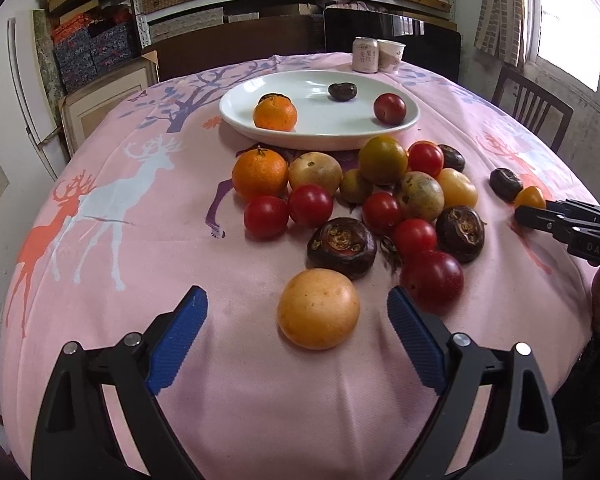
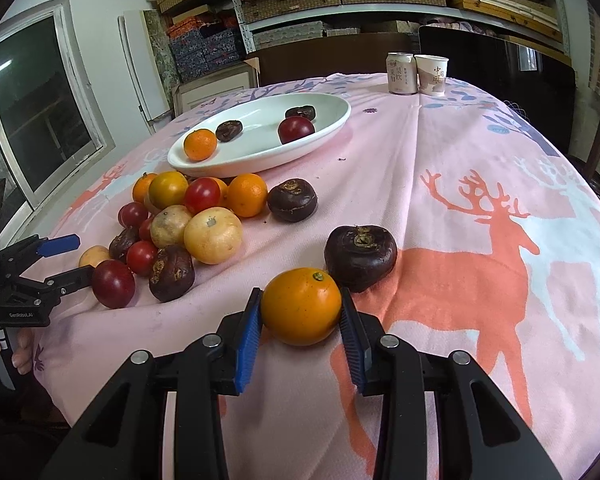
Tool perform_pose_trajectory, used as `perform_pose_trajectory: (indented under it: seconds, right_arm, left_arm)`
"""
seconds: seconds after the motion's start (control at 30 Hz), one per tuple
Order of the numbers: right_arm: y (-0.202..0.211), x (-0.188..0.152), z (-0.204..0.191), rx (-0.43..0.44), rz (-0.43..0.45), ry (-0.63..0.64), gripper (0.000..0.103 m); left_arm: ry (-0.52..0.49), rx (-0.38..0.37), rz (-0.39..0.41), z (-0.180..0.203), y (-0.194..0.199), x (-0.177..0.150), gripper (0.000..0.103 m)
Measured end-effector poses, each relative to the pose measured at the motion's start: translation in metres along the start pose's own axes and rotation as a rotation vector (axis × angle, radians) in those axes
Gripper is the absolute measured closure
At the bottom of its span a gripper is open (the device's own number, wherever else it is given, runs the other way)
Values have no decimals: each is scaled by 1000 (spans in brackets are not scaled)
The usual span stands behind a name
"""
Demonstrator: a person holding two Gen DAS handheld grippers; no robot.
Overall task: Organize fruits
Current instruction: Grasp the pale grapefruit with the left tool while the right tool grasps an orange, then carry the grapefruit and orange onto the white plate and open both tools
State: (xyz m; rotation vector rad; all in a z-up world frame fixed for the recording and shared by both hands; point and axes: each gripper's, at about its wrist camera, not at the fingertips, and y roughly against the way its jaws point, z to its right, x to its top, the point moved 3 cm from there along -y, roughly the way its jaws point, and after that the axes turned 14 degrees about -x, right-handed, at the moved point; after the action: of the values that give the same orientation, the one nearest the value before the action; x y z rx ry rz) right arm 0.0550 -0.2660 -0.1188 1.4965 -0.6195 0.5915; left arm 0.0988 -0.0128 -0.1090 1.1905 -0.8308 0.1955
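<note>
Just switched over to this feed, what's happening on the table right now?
A person is sorting fruit from a pile on the pink tablecloth onto a white plate. The right hand-held gripper is shut on a small orange fruit that rests on the cloth beside a dark water chestnut. The left hand-held gripper is open around a pale yellow fruit, not gripping it. The plate holds a mandarin, a red fruit and two dark pieces.

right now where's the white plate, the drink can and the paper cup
white plate [image 2: 204, 164]: right wrist view, bare near rim
drink can [image 2: 401, 74]: right wrist view, middle of its side
paper cup [image 2: 432, 76]: right wrist view, middle of its side
</note>
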Motion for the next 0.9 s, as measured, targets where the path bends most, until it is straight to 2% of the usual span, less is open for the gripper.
perform_pose_trajectory:
  seconds: [0.17, 0.33, 0.67, 0.73, 0.77, 0.87, 0.9]
  right_arm:
    - [-2, -1, 0, 5, -9, -4, 65]
    - [-3, -1, 1, 14, -17, -10, 65]
    - [-4, -1, 2, 19, -20, -14, 65]
    - [-4, -1, 2, 18, -20, -14, 65]
    - [-4, -1, 2, 19, -20, -14, 65]
    - [-4, -1, 2, 19, -20, -14, 65]
    - [-4, -1, 2, 19, -21, -15, 65]
  left_arm:
    - [-39, -12, -33, 7, -8, -3, 29]
    - [-22, -35, -47, 6, -16, -4, 59]
    - [-16, -31, -55, 5, -18, -4, 59]
    - [3, -15, -51, 1, -18, -4, 48]
    - [16, -24, -50, -1, -18, -4, 48]
    - [6, -34, -50, 1, -17, -5, 51]
    - [-4, -43, -51, 3, -17, -5, 58]
